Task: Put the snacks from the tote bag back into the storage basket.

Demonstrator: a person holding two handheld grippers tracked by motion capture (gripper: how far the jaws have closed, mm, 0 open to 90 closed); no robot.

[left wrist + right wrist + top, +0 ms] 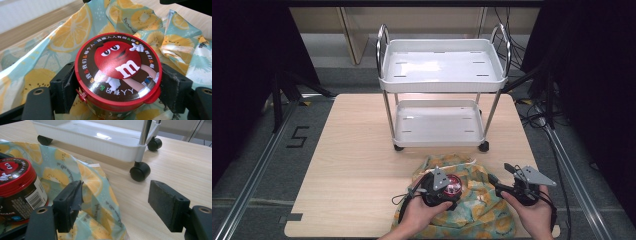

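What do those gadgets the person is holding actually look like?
Each hand holds a black gripper: the left gripper and right gripper carry a grey three-cornered plate on top. Each ends in two blocky black jaws with flat, worn pads and round screw holes. A thin black cable trails from the left one. No sleeves show.

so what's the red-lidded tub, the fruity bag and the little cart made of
Tub: probably plastic, with a glossy red lid that catches light and a printed label.
Bag: thin soft fabric or coated cloth, crumpled into folds, with a matte citrus print.
Cart: shiny white trays, plastic or painted metal; the posts look like chromed metal.
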